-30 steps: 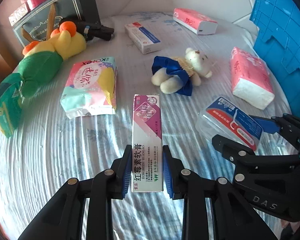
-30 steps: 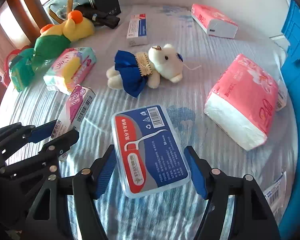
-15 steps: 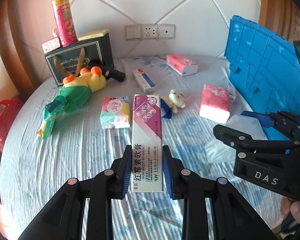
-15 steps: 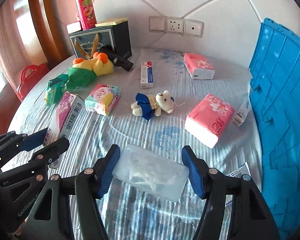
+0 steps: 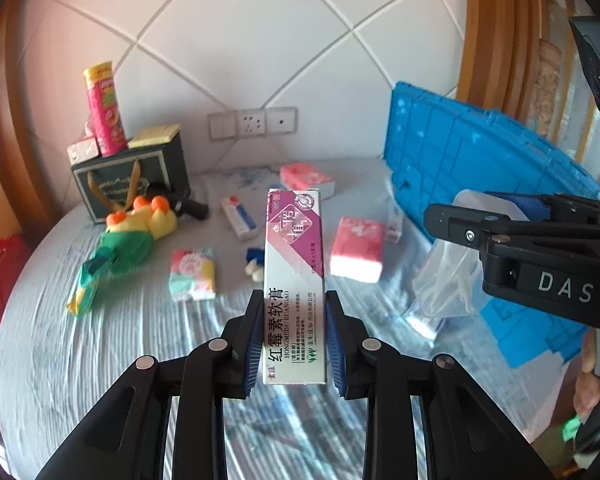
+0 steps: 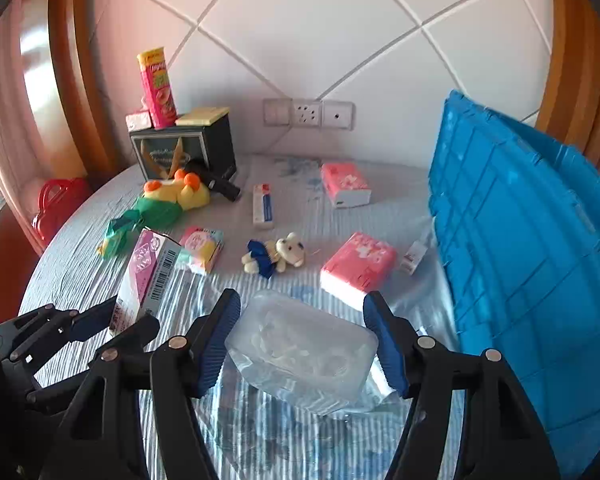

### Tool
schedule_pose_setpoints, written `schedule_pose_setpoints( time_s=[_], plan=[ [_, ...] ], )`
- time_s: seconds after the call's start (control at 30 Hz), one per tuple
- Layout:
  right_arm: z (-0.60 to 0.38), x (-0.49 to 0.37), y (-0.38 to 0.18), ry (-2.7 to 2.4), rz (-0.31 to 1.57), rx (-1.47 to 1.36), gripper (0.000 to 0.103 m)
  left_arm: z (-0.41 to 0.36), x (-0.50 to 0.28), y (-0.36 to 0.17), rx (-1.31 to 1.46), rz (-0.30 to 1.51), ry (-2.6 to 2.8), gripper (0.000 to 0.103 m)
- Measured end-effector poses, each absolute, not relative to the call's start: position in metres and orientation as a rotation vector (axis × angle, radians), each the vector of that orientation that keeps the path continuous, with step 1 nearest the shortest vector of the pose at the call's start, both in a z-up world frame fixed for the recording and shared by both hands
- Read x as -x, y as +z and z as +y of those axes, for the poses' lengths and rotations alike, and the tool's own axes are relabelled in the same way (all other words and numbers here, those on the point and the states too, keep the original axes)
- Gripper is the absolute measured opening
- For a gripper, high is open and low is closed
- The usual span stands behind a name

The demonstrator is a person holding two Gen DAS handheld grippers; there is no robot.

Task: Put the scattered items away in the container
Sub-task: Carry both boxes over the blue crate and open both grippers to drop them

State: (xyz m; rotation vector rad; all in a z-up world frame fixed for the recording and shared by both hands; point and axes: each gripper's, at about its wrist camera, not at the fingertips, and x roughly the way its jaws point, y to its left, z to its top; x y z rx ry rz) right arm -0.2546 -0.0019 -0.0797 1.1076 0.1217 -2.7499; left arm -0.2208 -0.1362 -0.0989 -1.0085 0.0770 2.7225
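While both grippers carry a load above the table, the readings below apply.

Step in hand: transfer. Two items are lifted clear of the table (image 6: pixel 80 264) and not yet over the blue container (image 6: pixel 532 264); this is judged from their height above the cloth.

Left gripper (image 5: pixel 294 336): jaws nearly closed, pads clamped on both long sides of the ointment box (image 5: pixel 294 280), which stands upright and projects well past the fingertips.

Right gripper (image 6: pixel 302 344): jaws part-way open, having just closed in on the clear plastic case (image 6: pixel 302 350); the pads bear on its two ends and it hangs tilted between them.

Container position: on the right edge of the table, its ribbed wall facing both cameras. Its opening is not visible from either view.

Items remaining on table: teddy bear (image 6: pixel 276 256), two pink tissue packs (image 6: pixel 358 266), pastel tissue pack (image 6: pixel 202 246), blue-and-white box (image 6: pixel 263 206), green-and-yellow plush (image 6: pixel 160 208).

Next move: carry both loads rightward and above the container rim before releasing.

Caution: the clear case is smooth and tilted, so it may slip during a fast swing.
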Motion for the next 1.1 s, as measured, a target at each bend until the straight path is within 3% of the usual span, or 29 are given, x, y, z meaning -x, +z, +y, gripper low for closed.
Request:
schedule_pose_setpoints(
  time_s=[0.23, 0.4, 0.7, 1.1],
  plan=[
    [0.082, 0.226, 0.023, -2.942, 0.083, -0.836, 0.063, -0.056, 0.203, -0.025, 0.756, 0.067, 2.717, 0.028],
    [0.169, 0.208, 0.061, -3.028, 0.086, -0.724, 0.063, 0.033, 0.186, 0.01, 0.613, 0.046, 2.71, 0.028],
    [0.329, 0.207, 0.054, -3.061, 0.082, -0.782, 0.063, 0.191, 0.168, 0.022, 0.671, 0.072, 2.684, 0.028],
    [0.414, 0.216, 0.013, -3.023, -0.061, -0.906, 0.063, 0.283, 0.167, -0.006, 0.809, 0.209, 2.675, 0.028]
  ],
)
